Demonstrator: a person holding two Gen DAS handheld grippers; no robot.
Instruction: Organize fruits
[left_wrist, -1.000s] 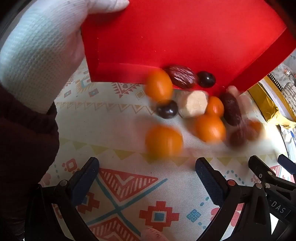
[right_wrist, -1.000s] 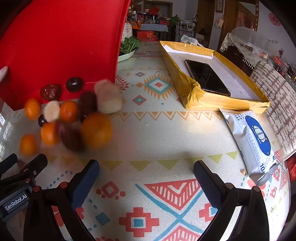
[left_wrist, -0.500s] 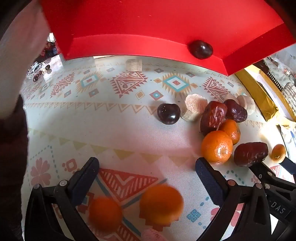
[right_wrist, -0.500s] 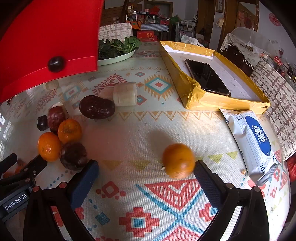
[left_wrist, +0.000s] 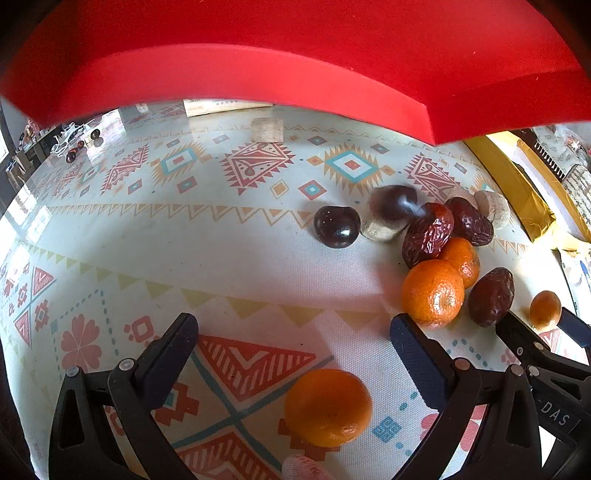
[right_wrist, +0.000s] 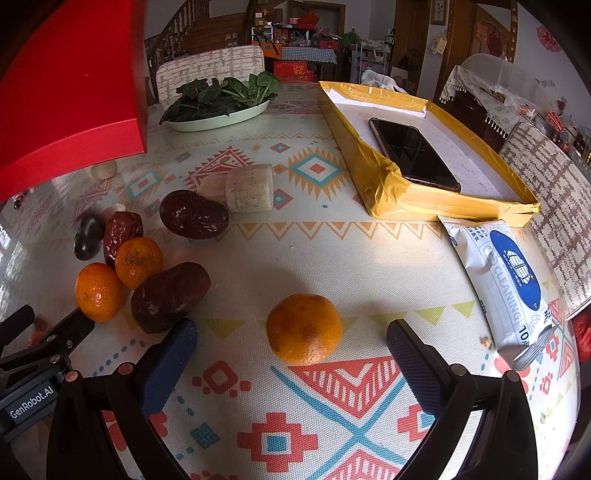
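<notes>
Fruit lies scattered on the patterned tablecloth. In the left wrist view a mandarin (left_wrist: 328, 406) sits between the fingers of my open, empty left gripper (left_wrist: 293, 350). A pile to the right holds mandarins (left_wrist: 433, 293), red dates (left_wrist: 426, 234), dark cherries (left_wrist: 337, 226) and pale banana pieces (left_wrist: 493, 207). In the right wrist view one mandarin (right_wrist: 303, 328) lies just ahead of my open, empty right gripper (right_wrist: 291, 354); a date (right_wrist: 170, 295) touches its left finger. A red tray (left_wrist: 295, 55) is held tilted above the table.
A yellow box (right_wrist: 384, 184) holding a black phone (right_wrist: 413, 153) stands at the right, with a pack of cleaning wipes (right_wrist: 506, 280) in front of it. A plate of green leaves (right_wrist: 221, 99) is at the back. A small pale piece (left_wrist: 266, 129) lies far back.
The red tray has lifted and tipped away after spilling the fruit. The fruit has rolled apart and settled; a last cherry dropped onto the pile. One mandarin rolled near each gripper.
</notes>
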